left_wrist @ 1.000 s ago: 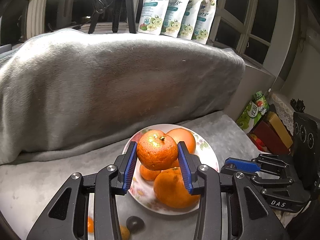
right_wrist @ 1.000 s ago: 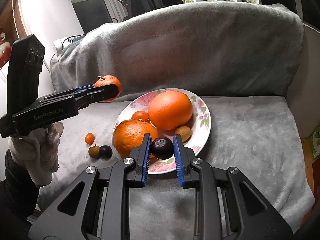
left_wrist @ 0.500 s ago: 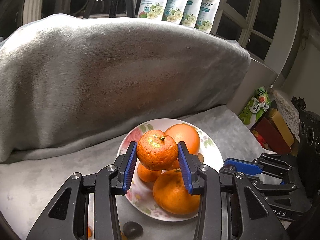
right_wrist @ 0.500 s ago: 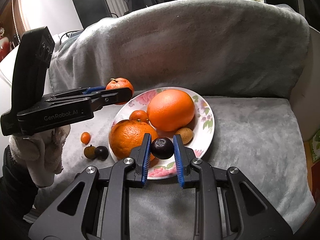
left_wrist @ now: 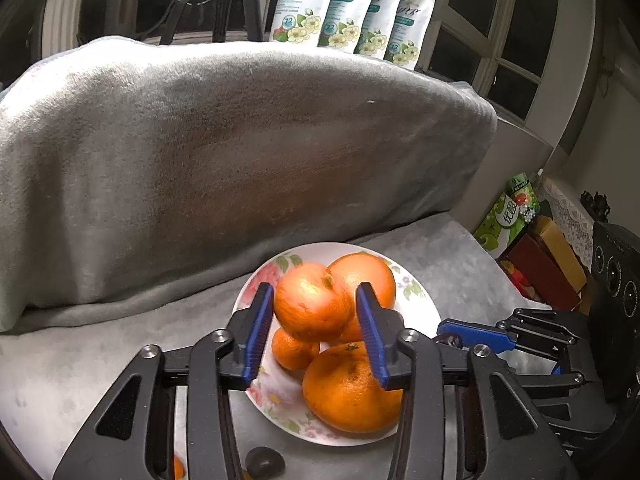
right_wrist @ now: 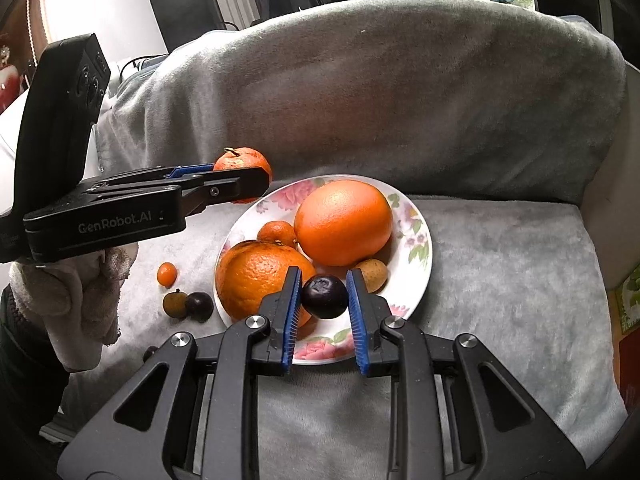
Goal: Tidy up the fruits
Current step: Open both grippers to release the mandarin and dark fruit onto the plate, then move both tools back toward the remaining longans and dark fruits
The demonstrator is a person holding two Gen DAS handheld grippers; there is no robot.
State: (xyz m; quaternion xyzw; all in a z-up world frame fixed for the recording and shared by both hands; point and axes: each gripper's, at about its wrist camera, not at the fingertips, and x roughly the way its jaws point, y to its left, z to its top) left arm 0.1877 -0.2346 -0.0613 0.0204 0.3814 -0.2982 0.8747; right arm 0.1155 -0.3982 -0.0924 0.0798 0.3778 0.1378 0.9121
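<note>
My left gripper [left_wrist: 314,322] has its blue pads just apart from a mandarin [left_wrist: 313,307], which looks blurred over the far left of the floral plate [left_wrist: 424,312]. In the right wrist view this mandarin [right_wrist: 242,162] sits at the left gripper's tip [right_wrist: 244,184]. My right gripper [right_wrist: 323,308] is shut on a dark plum [right_wrist: 324,296] above the plate's [right_wrist: 420,264] near rim. The plate holds a big smooth orange [right_wrist: 344,222], a rough orange [right_wrist: 260,276], a small mandarin [right_wrist: 277,234] and a brown longan [right_wrist: 372,275].
On the grey blanket left of the plate lie a kumquat [right_wrist: 167,273], a brown longan [right_wrist: 175,303] and a dark plum [right_wrist: 199,305]. The blanket-covered backrest [right_wrist: 400,92] rises behind. Detergent pouches [left_wrist: 352,8] stand behind it. Boxes and packets [left_wrist: 532,248] sit at the far right.
The left gripper moved forward over the plate and its jaws opened slightly; the mandarin is now blurred between them. The right gripper barely moved, still holding the plum.
</note>
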